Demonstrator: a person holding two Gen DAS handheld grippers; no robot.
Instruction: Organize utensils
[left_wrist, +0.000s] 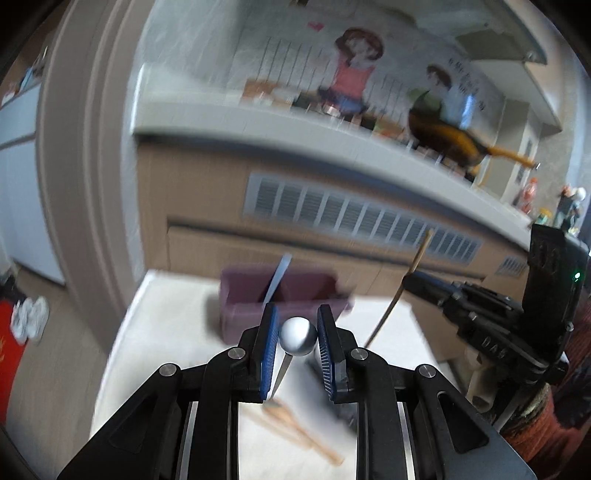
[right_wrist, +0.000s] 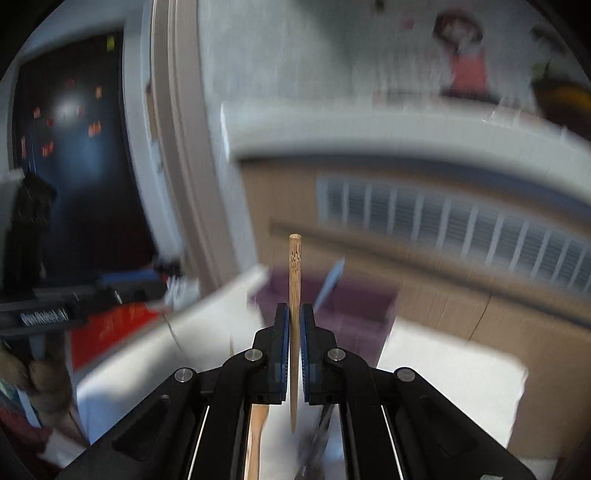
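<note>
Left gripper (left_wrist: 295, 332) clamped on a metal spoon (left_wrist: 298, 336), right gripper (right_wrist: 294, 328) clamped on a wooden chopstick (right_wrist: 294, 295), "OneRobot.AI" readable only from right wrist.

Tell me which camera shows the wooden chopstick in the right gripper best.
The right wrist view: the chopstick stands upright and sharp, clamped in the right gripper. The left wrist view shows it only as a thin, slanted stick far right, beside the purple bin.
</note>
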